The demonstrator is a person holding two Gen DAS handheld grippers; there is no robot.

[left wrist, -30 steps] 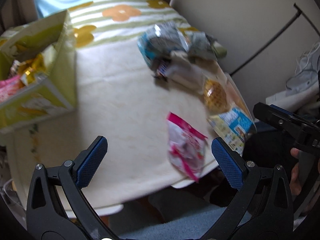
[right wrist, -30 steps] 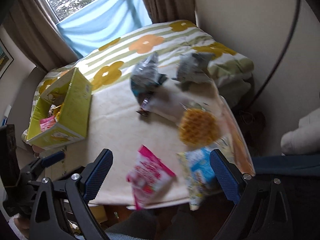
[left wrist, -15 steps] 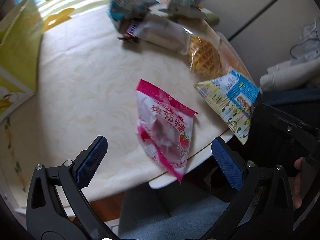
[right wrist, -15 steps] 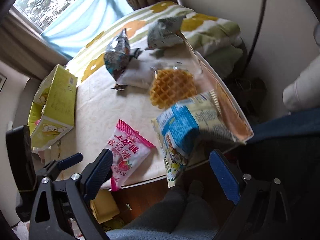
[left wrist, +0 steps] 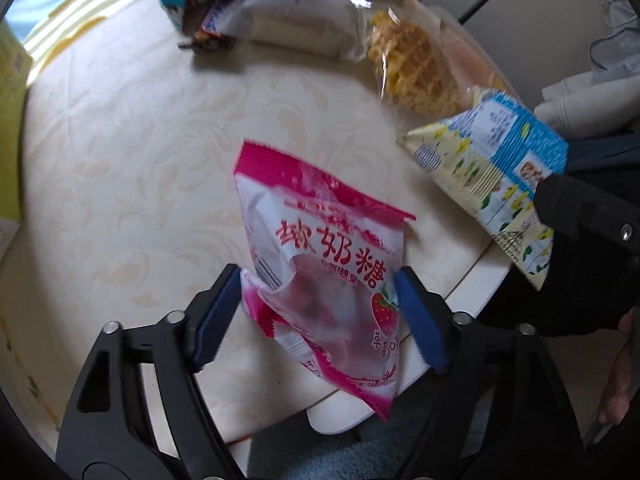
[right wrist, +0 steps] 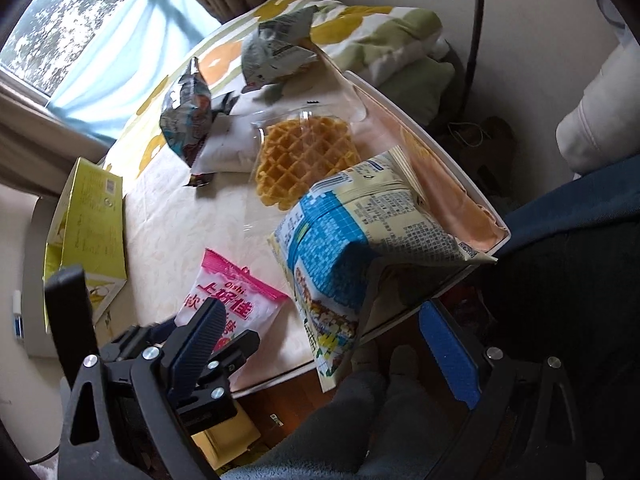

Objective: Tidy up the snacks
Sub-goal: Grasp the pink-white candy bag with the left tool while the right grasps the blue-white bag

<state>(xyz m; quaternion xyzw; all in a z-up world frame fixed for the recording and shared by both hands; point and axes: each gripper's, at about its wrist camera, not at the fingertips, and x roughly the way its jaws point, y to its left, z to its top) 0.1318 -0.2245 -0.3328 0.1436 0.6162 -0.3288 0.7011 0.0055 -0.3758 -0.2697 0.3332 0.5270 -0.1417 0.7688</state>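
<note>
One pink candy bag (left wrist: 320, 268), one waffle (right wrist: 306, 158), two claws.

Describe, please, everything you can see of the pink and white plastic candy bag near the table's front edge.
The pink and white plastic candy bag is glossy and crinkled, with a serrated pink top seal, red Chinese lettering and a strawberry picture. It lies flat on the cream patterned tablecloth, its lower end overhanging the table edge. The left gripper brackets it, blue pads at either side.
</note>
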